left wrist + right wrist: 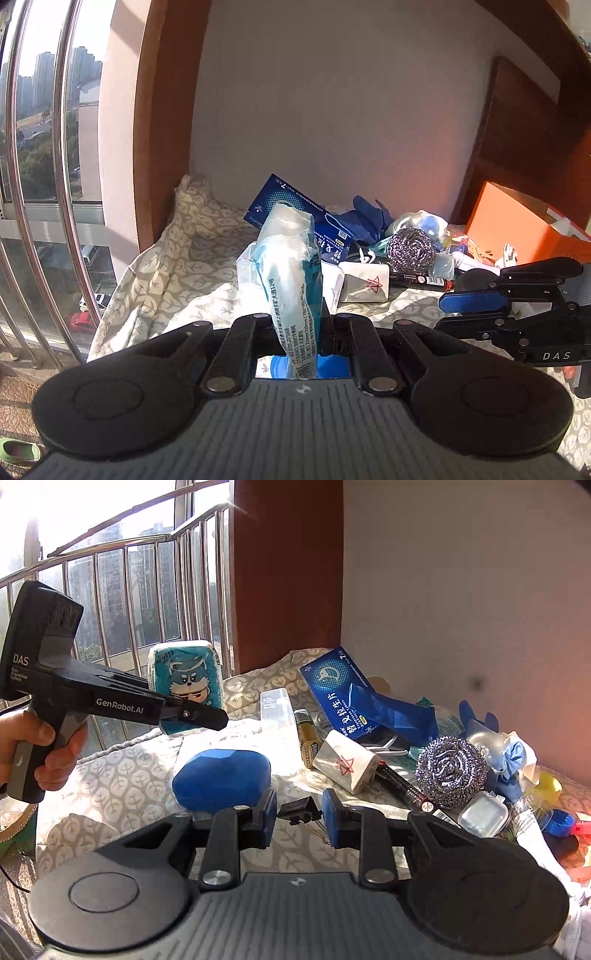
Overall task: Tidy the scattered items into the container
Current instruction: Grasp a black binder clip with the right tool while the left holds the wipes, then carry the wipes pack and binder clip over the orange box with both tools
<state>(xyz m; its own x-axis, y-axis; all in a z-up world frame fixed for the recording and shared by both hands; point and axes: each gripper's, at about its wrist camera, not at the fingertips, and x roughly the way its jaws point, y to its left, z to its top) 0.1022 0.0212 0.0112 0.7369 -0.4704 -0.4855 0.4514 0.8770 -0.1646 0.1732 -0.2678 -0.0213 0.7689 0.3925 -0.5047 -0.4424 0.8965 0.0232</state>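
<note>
Left gripper (207, 716), marked "GenRobot.AI" and "DAS": jaws clamp tissue pack (186, 685). Right gripper (299, 812): jaws pinch black clip (300, 808).

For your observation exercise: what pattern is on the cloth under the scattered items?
Grey-beige with a repeating white leaf print, clearest on the cloth in the right wrist view.

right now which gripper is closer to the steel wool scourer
Right. The right gripper, shut on a black clip, sits just left of the steel wool scourer; the left gripper, gripping a tissue pack, is much farther left.
</note>
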